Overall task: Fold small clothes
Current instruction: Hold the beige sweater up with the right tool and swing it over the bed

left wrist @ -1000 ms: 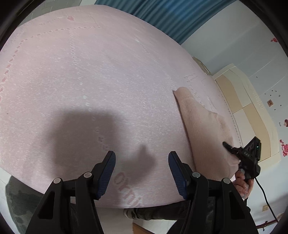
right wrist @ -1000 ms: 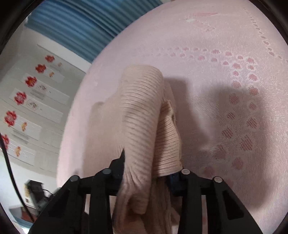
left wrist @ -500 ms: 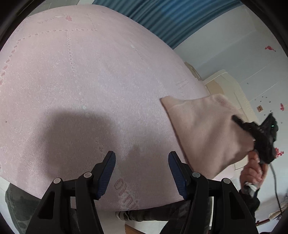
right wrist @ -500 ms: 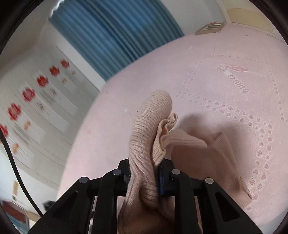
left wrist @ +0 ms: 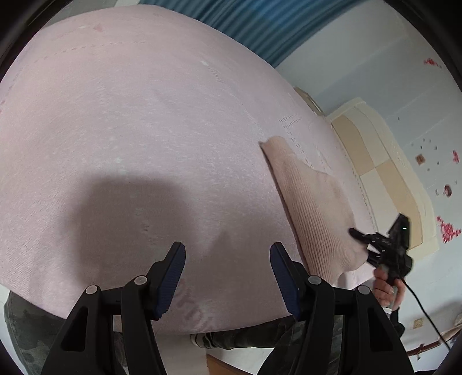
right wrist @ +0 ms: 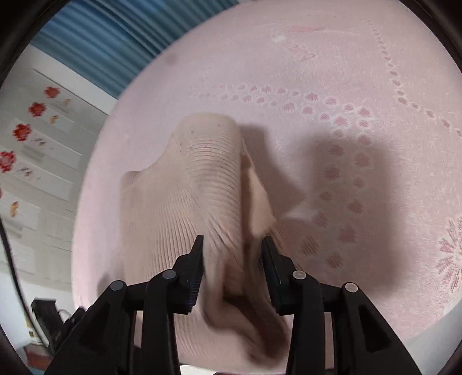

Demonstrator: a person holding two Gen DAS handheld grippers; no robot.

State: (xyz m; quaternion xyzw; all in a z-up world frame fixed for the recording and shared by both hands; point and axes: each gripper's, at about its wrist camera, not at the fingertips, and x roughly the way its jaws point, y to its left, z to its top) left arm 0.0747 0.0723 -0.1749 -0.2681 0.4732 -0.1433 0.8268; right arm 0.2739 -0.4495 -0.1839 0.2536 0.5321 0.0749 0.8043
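Observation:
A small beige ribbed knit garment (right wrist: 199,190) lies partly bunched on the pink bedspread (right wrist: 332,72). My right gripper (right wrist: 232,245) sits at its near edge with the jaws open, a blurred fold of the knit loose between them. In the left wrist view the garment (left wrist: 314,213) lies flat at the right of the bed, with my right gripper (left wrist: 361,235) at its near right corner. My left gripper (left wrist: 228,259) is open and empty, hovering over bare bedspread (left wrist: 144,129) to the left of the garment.
The bed's near edge runs below my left gripper, with the person's camouflage trousers (left wrist: 254,337) past it. A cream headboard (left wrist: 384,173) stands at the right. Blue curtains (left wrist: 260,26) hang behind the bed. A wall with red flower stickers (right wrist: 20,132) is left of the right gripper.
My right gripper lifted the garment, then lowered it back onto the bed and opened, so the knit is loose. My left gripper stayed open over the bed.

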